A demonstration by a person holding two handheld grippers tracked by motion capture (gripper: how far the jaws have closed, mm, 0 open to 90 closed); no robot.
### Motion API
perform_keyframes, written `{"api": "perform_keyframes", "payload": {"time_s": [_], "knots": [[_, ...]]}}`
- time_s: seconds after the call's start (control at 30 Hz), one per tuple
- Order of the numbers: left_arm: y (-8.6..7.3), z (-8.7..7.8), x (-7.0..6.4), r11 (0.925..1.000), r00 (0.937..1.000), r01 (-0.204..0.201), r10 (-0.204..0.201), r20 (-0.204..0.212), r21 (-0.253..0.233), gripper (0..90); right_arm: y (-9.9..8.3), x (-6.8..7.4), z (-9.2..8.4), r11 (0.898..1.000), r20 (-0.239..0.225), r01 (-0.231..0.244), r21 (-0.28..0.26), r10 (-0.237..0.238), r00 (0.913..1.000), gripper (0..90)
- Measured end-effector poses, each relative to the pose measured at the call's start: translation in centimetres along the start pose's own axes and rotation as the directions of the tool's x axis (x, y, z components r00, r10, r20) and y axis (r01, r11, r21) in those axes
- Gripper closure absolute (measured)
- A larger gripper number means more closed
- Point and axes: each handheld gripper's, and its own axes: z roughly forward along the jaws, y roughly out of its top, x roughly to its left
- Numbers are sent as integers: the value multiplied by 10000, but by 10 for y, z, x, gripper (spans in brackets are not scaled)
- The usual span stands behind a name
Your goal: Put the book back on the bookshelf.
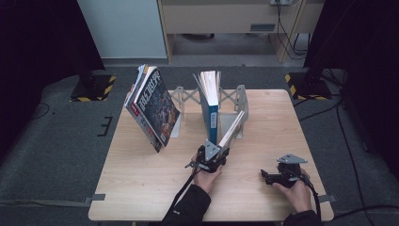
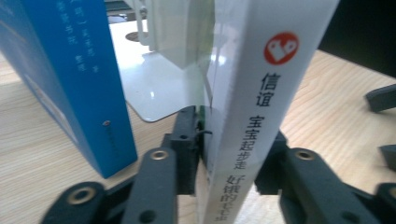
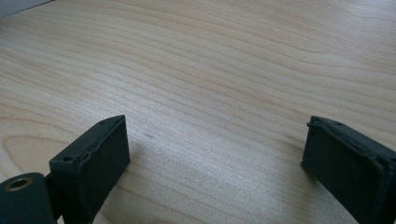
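Note:
A white book [image 1: 233, 126] leans slantwise against the right end of a metal book rack [image 1: 241, 101], its lower end toward me. Its spine [image 2: 261, 116] carries a red logo and dark print. My left gripper [image 1: 212, 151] has a jaw on each side of that spine's lower end [image 2: 229, 156]. A thin gap shows at the left pad [image 2: 189, 140], so the jaws stand open around the book. A blue book [image 1: 212, 106] stands upright in the rack just left of it [image 2: 70, 79]. My right gripper [image 1: 266, 177] rests on the table, open and with nothing in it [image 3: 215, 154].
A stack of magazines [image 1: 153, 106] leans off the rack's left end. The wooden table [image 1: 141, 188] has bare room at the front left and between my hands. Dark floor, cables and stands lie around the table.

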Motion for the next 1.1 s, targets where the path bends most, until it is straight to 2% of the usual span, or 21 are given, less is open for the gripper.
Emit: {"api": "perform_keyframes", "payload": {"time_s": [0.07, 0.17, 0.27, 0.33, 0.37, 0.4, 0.6, 0.77, 0.93, 1.1], "knots": [[-1, -4, -1, 9999, 9999, -134, 134, 58, -29, 579, 0, 0, 0, 10000, 1, 3, -1, -3, 10000, 75], [-4, -11, -1, 9997, 9997, -221, 222, 138, -86, 540, 0, 0, 0, 10000, -1, -2, 0, 2, 10000, 75], [-3, -18, 1, 9998, 9997, -121, 124, 192, -180, 568, 0, 0, 0, 10000, -1, -1, -1, 1, 10000, 75], [0, -23, 1, 9995, 9997, -53, 60, 223, -318, 646, 0, 0, 0, 10000, 0, 0, -3, 0, 10000, 74], [1, -23, 2, 9995, 9994, 103, -93, 328, -295, 676, 0, 0, 0, 10000, -4, -2, 0, 2, 10000, 74], [2, -23, 2, 9997, 9993, 91, -82, 376, -219, 679, 0, 0, 0, 10000, 4, -8, 0, 8, 10000, 73], [3, -14, -3, 9991, 9986, 189, -169, 510, -372, 682, 0, 0, 0, 10000, 10, -2, -3, 2, 10000, 73], [9, -3, -9, 9998, 9981, -24, 35, 622, -188, 659, 0, 0, 0, 10000, 3, -2, 5, 2, 10000, 73], [14, 9, -10, 9999, 9967, -49, 61, 815, -151, 634, 0, 0, 0, 10000, 8, 7, 2, -7, 10000, 73], [15, 19, -10, 9993, 9978, -96, 119, 648, -350, 625, 0, 0, 0, 10000, -1, 14, 17, -14, 10000, 72]]}}
